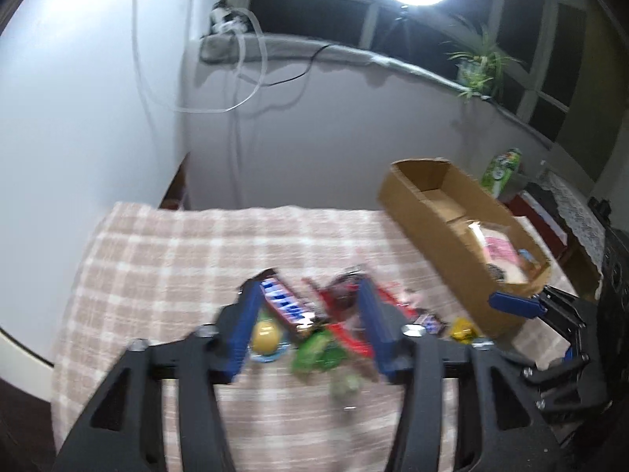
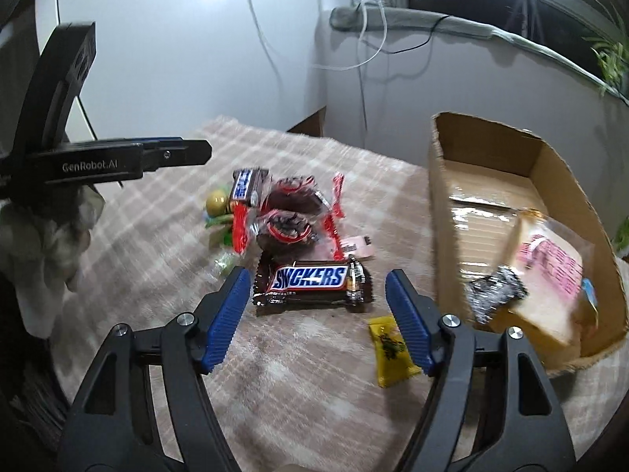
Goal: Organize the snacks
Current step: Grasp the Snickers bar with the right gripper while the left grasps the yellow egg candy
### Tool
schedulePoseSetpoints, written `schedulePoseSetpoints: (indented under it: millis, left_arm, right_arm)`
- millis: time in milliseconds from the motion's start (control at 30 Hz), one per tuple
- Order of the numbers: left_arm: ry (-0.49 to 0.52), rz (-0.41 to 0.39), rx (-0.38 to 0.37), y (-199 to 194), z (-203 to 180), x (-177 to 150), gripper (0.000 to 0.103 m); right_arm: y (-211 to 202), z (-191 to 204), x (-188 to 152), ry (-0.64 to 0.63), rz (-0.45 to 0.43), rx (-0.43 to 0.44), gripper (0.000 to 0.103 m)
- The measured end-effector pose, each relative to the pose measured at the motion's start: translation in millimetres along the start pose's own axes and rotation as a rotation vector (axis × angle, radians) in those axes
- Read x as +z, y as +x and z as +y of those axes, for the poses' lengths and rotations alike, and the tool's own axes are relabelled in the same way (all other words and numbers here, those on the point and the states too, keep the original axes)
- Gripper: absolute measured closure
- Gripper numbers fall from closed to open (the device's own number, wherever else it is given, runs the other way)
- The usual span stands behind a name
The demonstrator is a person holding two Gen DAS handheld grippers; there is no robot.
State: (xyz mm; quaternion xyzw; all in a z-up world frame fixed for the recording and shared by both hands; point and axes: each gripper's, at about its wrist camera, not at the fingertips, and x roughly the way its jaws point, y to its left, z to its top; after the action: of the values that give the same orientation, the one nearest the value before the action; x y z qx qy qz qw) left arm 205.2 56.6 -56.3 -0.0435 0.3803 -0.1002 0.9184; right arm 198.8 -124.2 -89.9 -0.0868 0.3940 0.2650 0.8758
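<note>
The right hand-held gripper (image 2: 318,287) stands open and empty, its blue pads either side of a Snickers bar (image 2: 312,281) lying on the plaid-covered surface (image 2: 157,216), left of the cardboard box (image 2: 491,149). The left hand-held gripper (image 1: 306,306) is open and empty over the snack pile (image 1: 338,306), also left of the box.

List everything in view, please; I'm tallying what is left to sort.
Snickers bars: two, brown, on the checked cloth.
Red-trimmed clear packs: two, mid-pile.
Yellow sachet: one, near the box.
Yellow ball: one, pile's left side.
Green wrappers: count unclear.
Cardboard box: one, tan, right, holding a pink-printed bag and a silver-black wrapper.
Plant: one, windowsill.
Left gripper: open, empty.
Right gripper: open, empty.
</note>
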Motion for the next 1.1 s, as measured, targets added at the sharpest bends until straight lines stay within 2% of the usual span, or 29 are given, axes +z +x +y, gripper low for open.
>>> schedulePoseSetpoints:
  millis: [167, 367, 500, 633, 800, 967, 1100]
  left_arm:
    - [-0.018, 0.051, 0.047, 18.0, 26.0, -15.3, 0.046]
    - [-0.008, 0.097, 0.072, 38.3, 33.7, -28.2, 0.047]
    - [-0.003, 0.103, 0.065, 42.6, 34.1, -31.3, 0.055]
    - [0.009, 0.109, 0.047, 45.7, 30.9, -33.1, 0.061]
    - [0.012, 0.107, 0.038, 47.6, 29.9, -33.1, 0.061]
    - [0.019, 0.115, 0.032, 53.1, 27.7, -32.4, 0.061]
    - [0.037, 0.132, 0.047, 62.6, 23.9, -33.2, 0.062]
  right_arm:
    - [9.6, 5.5, 4.1, -0.042, 0.002, -0.062, 0.028]
    - [9.2, 16.6, 4.1, -0.063, -0.022, -0.041, 0.028]
    - [13.8, 21.7, 2.9, -0.061, -0.021, -0.042, 0.029]
    - [25.8, 25.9, 1.3, -0.07, 0.014, -0.066, 0.029]
    - [44.2, 21.0, 2.5, -0.046, 0.085, -0.083, 0.029]
    - [52.5, 21.7, 3.7, -0.049, 0.113, -0.105, 0.029]
    - [52.2, 19.3, 3.9, -0.035, 0.109, -0.112, 0.036]
